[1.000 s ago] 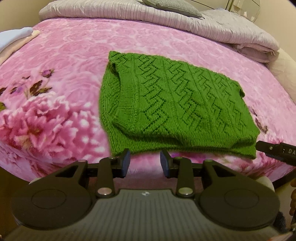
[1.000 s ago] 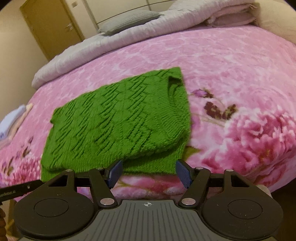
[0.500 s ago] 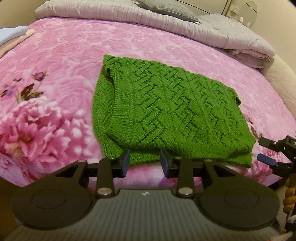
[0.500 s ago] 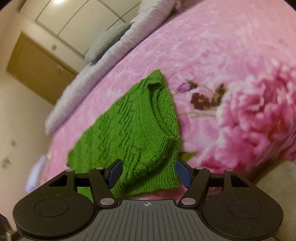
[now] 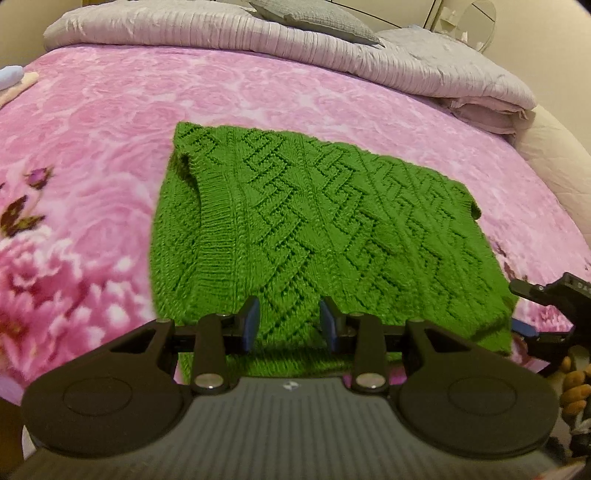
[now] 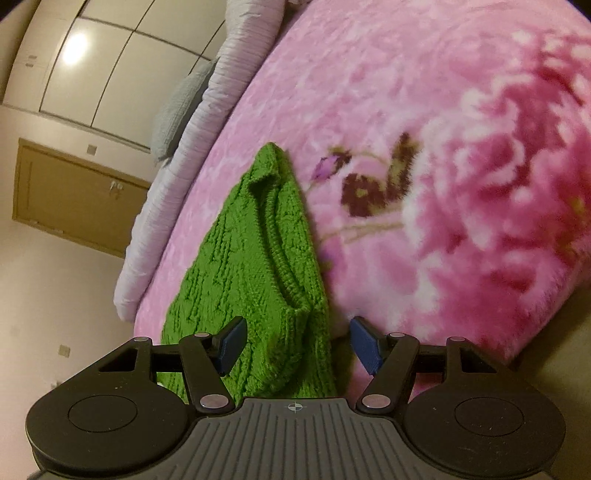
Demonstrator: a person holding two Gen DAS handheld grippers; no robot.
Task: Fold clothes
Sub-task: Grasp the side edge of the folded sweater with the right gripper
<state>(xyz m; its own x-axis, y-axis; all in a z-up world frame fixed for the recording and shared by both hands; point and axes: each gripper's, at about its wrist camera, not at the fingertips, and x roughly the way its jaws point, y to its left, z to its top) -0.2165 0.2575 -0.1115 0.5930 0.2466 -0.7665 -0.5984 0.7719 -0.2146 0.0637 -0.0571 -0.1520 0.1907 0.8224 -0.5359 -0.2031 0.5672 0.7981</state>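
Left gripper [image 5: 289,324]: jaws apart over the near hem of the green knit sweater [image 5: 314,229], which lies folded on the pink floral bed [image 5: 92,147]. Right gripper [image 6: 295,341], at 3 o'clock: jaws closing around the sweater's corner, not yet pressing.

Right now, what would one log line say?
green sweater half-folded on pink blanket | left tongs open over hem | right tongs closing around corner

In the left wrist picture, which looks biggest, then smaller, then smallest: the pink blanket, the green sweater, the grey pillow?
1. Pink blanket
2. Green sweater
3. Grey pillow

The pillow lies farthest away and is partly cut off, so it may really be bigger.
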